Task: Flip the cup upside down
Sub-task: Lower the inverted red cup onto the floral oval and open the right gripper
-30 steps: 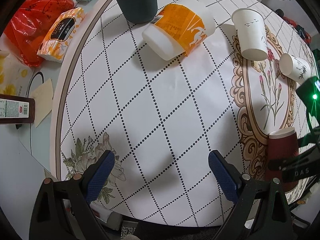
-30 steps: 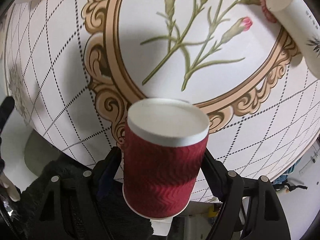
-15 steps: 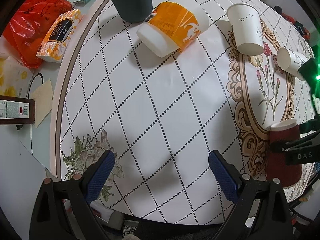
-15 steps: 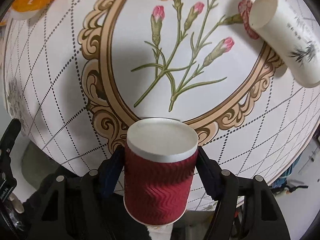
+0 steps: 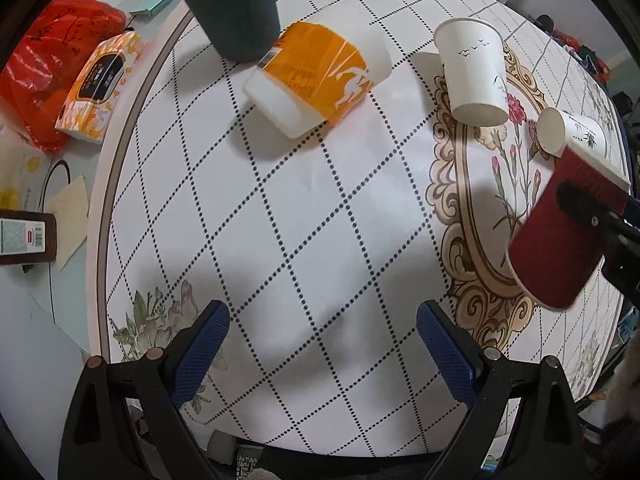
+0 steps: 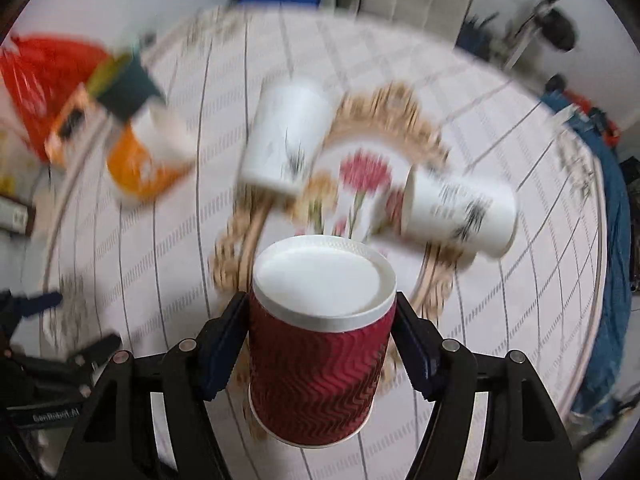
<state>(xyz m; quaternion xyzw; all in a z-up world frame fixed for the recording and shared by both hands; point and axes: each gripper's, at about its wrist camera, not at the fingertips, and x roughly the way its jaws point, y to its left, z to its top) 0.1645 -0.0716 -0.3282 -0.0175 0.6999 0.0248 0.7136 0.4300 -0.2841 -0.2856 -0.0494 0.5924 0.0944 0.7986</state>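
Right gripper (image 6: 322,344) clamped on the dark red ripple-wall paper cup (image 6: 316,356), blue-padded fingers (image 6: 222,350) pressed to both sides of its wall; cup's white end faces away from the wrist camera, cup is off the table and tilted in the left wrist view (image 5: 560,236). Right wrist view is motion-blurred beyond the cup. Left gripper (image 5: 322,354) spread wide, nothing between its fingers, hanging over the near edge of the round table with the white diamond-grid floral cloth (image 5: 280,220). Ahead-right of the left gripper, just past the red cup: small white paper cup lying on its side (image 5: 568,136), mouth toward the camera. Further ahead: taller white paper cup with bird print (image 5: 474,72). Ahead centre: white tub with orange wrapper on its side (image 5: 316,80), touching the dark green cup with yellow-green inside (image 5: 236,12) behind it. Far left, off the cloth: orange-white tissue pack (image 5: 96,88), red plastic bag (image 5: 44,76).
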